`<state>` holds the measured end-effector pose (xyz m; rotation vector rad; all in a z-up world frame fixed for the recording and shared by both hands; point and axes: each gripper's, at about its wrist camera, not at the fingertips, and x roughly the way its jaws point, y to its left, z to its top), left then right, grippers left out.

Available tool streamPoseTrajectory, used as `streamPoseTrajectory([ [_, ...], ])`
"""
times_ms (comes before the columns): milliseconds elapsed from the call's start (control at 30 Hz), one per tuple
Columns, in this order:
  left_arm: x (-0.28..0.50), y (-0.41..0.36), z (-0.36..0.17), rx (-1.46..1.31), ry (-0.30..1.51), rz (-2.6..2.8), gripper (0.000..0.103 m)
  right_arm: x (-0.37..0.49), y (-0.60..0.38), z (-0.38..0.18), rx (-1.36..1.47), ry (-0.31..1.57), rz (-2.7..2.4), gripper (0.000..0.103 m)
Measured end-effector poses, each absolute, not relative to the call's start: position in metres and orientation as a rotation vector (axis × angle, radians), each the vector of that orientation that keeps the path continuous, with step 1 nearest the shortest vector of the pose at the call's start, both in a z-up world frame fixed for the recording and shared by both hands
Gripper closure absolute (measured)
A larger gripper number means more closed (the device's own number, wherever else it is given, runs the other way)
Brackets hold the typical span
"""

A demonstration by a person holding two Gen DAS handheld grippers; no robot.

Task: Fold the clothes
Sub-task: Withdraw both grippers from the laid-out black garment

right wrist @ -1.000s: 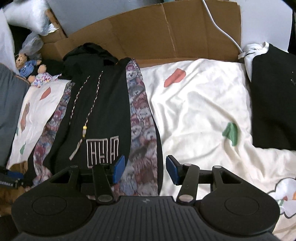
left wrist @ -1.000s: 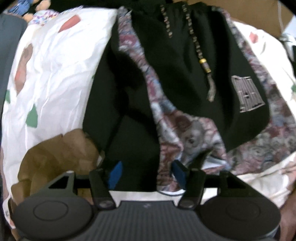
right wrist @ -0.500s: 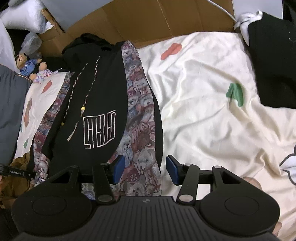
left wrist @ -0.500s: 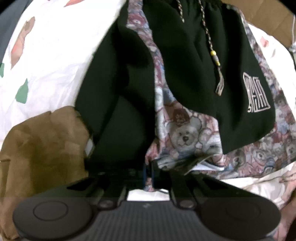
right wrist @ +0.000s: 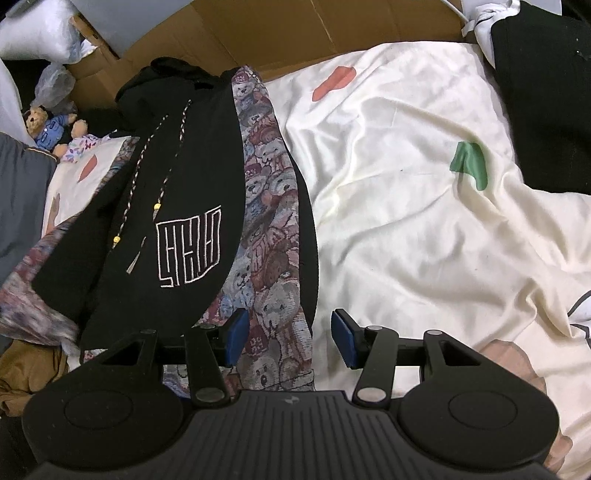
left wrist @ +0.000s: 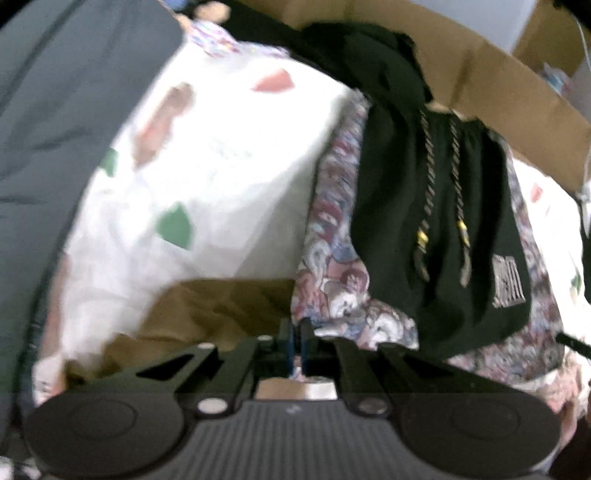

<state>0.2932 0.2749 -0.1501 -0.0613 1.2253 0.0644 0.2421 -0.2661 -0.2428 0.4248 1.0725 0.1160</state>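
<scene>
Hoodie [right wrist: 192, 206] lies on the bed sheet [right wrist: 406, 184], black with teddy-print panels, hood toward the cardboard [right wrist: 295, 33]. We see our left tongs [left wrist: 295, 341] pressed together, pinching its teddy-print hem. Our right tongs [right wrist: 284, 338] stand spread over the hoodie's right edge, gripping nothing.

The left wrist view was heavily motion-blurred, its white sheet [left wrist: 221, 177] seemingly overexposed. The right wrist view was sharp and evenly lit, with fisheye bending at the edges.
</scene>
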Motion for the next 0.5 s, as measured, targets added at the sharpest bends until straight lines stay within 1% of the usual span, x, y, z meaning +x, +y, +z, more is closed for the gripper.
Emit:
streamPoseTrajectory([
  [233,0.297,0.305,-0.142,-0.021,1.225,0.124,0.1,0.239,-0.27,-0.245,0.424,1.091,0.1,0.049],
  [300,0.302,0.314,-0.151,0.013,1.23,0.194,0.099,0.238,-0.272,-0.247,0.431,1.097,0.09,0.049],
  [333,0.303,0.317,-0.154,0.027,1.232,0.239,0.095,0.238,-0.273,-0.247,0.433,1.1,0.088,0.049],
  [400,0.306,0.322,-0.159,0.055,1.235,0.329,0.09,0.238,-0.272,-0.249,0.431,1.107,0.088,0.049],
  [433,0.307,0.324,-0.161,0.065,1.235,0.367,0.086,0.238,-0.272,-0.249,0.43,1.109,0.089,0.049],
  [500,0.306,0.322,-0.162,0.038,1.225,0.353,0.08,0.239,-0.27,-0.25,0.432,1.115,0.09,0.049],
])
